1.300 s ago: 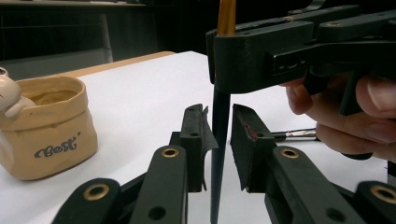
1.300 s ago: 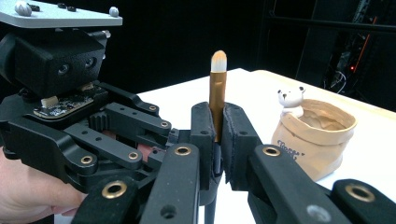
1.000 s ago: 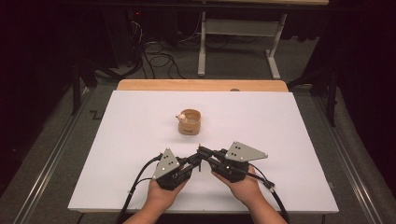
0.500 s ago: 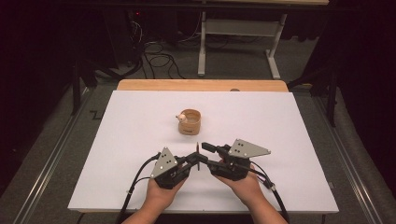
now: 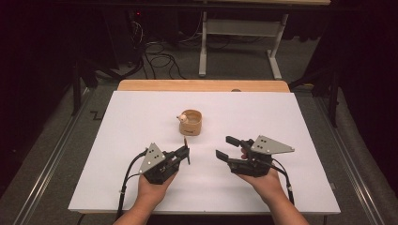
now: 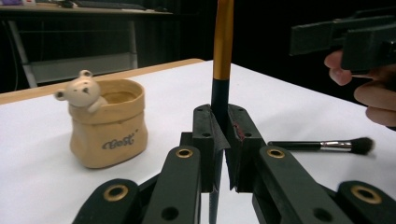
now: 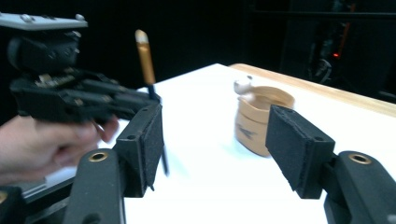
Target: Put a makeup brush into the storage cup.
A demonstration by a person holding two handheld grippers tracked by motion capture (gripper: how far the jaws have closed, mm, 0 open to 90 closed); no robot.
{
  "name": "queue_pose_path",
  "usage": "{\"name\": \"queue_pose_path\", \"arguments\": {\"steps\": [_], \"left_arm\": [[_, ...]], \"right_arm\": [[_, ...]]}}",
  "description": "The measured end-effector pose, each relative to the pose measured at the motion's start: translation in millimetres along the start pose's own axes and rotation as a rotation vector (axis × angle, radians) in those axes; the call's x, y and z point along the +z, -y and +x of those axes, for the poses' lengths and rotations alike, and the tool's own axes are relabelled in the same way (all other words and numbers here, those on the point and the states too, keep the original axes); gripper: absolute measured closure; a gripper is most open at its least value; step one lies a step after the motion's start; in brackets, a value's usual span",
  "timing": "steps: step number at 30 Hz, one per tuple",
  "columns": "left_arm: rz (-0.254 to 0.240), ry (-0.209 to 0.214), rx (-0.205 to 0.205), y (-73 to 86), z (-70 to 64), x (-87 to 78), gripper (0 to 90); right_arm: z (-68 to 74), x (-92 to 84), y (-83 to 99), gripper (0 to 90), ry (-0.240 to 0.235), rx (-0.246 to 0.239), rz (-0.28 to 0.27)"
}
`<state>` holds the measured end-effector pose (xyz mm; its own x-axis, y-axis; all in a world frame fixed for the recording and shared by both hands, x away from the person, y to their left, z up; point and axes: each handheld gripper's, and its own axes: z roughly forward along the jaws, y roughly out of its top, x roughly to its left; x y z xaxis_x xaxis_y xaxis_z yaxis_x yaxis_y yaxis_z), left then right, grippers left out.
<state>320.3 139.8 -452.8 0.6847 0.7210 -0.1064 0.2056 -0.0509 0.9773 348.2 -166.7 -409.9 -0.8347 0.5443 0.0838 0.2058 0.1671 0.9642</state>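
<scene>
My left gripper [image 5: 186, 151] is shut on a slim stick [image 5: 186, 141] with a gold upper part and a black lower part, held upright a little in front of a tan pot [image 5: 190, 123] with a small bear on its rim. In the left gripper view the stick [image 6: 222, 56] rises straight from the closed jaws [image 6: 222, 121], and the pot [image 6: 108, 123] stands to their left. My right gripper [image 5: 225, 146] points left at the stick from a hand's width away. Its jaws [image 7: 224, 144] have just been opening and nothing is between them.
A black makeup brush [image 6: 327, 145] lies flat on the white table top [image 5: 291, 117], below the right gripper [image 6: 345, 39]. A wooden strip [image 5: 202, 85] runs along the far edge. Beyond it are desk legs [image 5: 202, 42] and cables on the floor.
The right gripper, which was close against the left one at the stick, has opened and drawn off to the right. The left gripper has shifted slightly left with the stick.
</scene>
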Motion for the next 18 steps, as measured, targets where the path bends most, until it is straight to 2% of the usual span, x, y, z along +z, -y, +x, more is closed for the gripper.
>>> {"name": "queue_pose_path", "arguments": {"steps": [6, 9, 15, 18], "left_arm": [[-0.01, -0.017, -0.01, -1.5, 5.6, -4.3, 83.3], [-0.01, -0.029, -0.01, -1.3, 8.3, -6.1, 83.3], [-0.023, -0.054, -0.018, -2.9, 15.5, -10.1, 83.3], [-0.025, -0.065, -0.019, -3.0, 18.5, -11.2, 83.2]], "right_arm": [[-16.1, -20.3, 4.9, 32.0, 0.052, -0.006, 0.003], [-19.7, -26.7, 9.6, 29.0, 0.075, -0.006, 0.024], [-24.6, -36.8, 18.8, 21.3, 0.113, 0.007, 0.012], [-27.0, -40.7, 21.0, 16.5, 0.154, -0.005, 0.001]]}}
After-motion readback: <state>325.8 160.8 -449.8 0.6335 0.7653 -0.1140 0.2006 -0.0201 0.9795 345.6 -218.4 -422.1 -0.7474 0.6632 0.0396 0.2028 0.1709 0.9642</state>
